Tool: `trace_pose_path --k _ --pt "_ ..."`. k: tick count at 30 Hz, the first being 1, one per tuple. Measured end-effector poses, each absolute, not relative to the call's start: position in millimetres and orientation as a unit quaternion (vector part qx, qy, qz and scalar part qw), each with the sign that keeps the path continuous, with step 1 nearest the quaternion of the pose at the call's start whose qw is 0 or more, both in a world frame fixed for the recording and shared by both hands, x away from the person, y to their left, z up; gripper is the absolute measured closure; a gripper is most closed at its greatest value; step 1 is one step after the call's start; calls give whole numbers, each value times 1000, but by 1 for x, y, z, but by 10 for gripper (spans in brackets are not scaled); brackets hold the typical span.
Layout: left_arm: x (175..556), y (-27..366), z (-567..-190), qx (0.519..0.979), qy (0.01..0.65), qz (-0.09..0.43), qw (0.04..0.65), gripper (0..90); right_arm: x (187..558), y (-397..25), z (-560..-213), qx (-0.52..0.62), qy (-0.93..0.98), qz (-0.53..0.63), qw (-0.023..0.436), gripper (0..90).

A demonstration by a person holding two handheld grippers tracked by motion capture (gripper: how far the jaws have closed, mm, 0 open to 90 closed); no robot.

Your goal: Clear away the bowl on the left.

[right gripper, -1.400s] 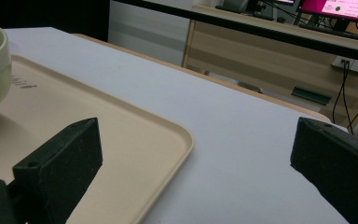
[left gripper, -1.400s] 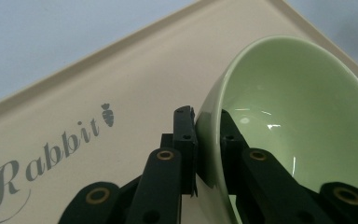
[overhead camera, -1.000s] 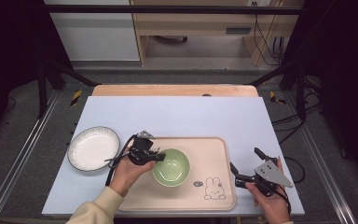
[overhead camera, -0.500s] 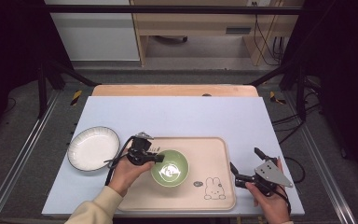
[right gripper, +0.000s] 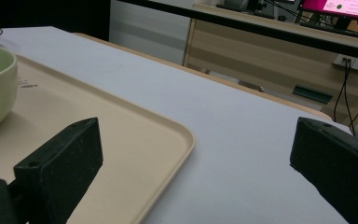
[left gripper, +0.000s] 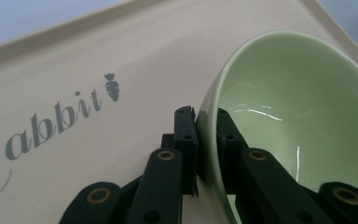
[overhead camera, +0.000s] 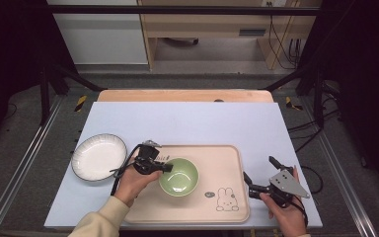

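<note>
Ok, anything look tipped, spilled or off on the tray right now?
The green bowl is tilted on the beige tray, its rim clamped by the left gripper, one jaw inside and one outside. Nothing has spilled; the bowl looks empty. The white plate sits flat beside the tray, and the right gripper is open, holding nothing.

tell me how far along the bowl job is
Done: the left tool is clamped on the rim of the green bowl, one jaw inside, one outside. In hand: the bowl sits on the beige tray, gripped. Left: probably moving it; the white plate sits beside the tray. The right tool waits open.
</note>
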State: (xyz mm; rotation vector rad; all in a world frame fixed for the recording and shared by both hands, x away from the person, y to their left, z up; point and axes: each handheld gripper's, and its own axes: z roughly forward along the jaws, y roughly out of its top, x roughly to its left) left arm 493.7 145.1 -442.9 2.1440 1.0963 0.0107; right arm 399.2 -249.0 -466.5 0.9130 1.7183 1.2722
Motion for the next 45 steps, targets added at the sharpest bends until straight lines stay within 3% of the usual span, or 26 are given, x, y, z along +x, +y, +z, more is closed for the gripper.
trace_pose_path --k 27,45 --pt "493 146 -445 835 419 14 355 822 399 -248 -467 358 682 501 394 29" --pt "488 148 -442 831 418 41 364 553 400 -247 -468 357 683 500 396 29"
